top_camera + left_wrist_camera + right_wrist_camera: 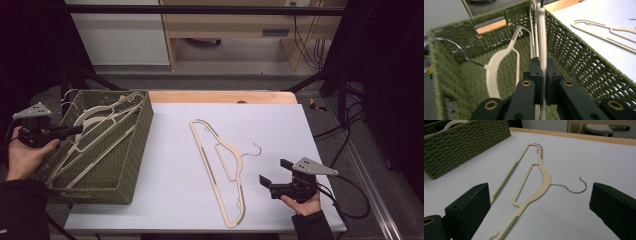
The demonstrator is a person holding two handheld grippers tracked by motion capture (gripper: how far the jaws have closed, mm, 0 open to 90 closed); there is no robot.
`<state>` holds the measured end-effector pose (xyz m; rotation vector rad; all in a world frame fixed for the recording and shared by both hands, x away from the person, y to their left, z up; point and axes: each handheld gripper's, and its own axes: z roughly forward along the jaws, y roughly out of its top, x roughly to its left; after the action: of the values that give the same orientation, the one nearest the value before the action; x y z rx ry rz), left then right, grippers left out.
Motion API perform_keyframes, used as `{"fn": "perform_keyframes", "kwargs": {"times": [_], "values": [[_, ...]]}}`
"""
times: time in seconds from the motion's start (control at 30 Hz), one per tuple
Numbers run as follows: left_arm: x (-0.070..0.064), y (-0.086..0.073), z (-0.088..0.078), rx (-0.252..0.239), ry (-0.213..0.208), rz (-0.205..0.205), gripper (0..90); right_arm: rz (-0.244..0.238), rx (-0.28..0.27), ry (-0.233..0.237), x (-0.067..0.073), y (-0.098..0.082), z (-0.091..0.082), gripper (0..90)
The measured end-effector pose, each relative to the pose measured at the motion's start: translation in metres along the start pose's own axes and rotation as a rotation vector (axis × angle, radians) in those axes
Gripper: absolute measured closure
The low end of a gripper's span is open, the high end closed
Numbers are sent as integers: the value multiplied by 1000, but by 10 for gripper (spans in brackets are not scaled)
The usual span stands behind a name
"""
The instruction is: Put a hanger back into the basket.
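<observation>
A green woven basket (142,131) (584,57) (461,145) stands on the left of the white table. Inside it lie cream hangers. My left gripper (75,130) (543,65) reaches in over the basket's left rim, shut on the thin edge of one cream hanger (107,120) (542,32), which leans up toward the far wall. A second hanger (495,67) rests on the basket floor beside it. Another cream hanger with a wire hook (222,160) (541,177) lies flat mid-table. My right gripper (275,171) (540,192) hovers just right of that hanger, open, with nothing between its jaws.
The white table top (280,125) has a wooden strip (220,96) along its far edge. Cables (345,130) trail on the floor to the right. Cabinets (120,40) stand beyond the table.
</observation>
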<state>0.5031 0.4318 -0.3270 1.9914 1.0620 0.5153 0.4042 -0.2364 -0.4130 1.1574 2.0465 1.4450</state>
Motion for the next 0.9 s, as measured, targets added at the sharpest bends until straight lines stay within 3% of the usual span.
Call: {"fn": "perform_keyframes", "kwargs": {"times": [0.2, 0.33, 0.5, 0.6, 0.73, 0.9], "values": [[-1, -16, 24, 68, -13, -53, 862, 9, -4, -1, 0, 1, -1, 40], [-2, -25, 34, 79, -1, -80, 858, 9, -1, 4, 1, 0, -1, 41], [1, -30, 35, 91, 81, -139, 834, 6, -1, 5, 1, 0, -1, 41], [5, -34, 35, 109, 145, -170, 760, 9, -2, 7, 1, 0, -1, 43], [7, -40, 28, 78, 176, -211, 694, 5, 1, 13, 1, 0, 0, 43], [2, -40, 16, 55, 207, -201, 637, 6, 2, 8, 2, 0, 1, 43]]}}
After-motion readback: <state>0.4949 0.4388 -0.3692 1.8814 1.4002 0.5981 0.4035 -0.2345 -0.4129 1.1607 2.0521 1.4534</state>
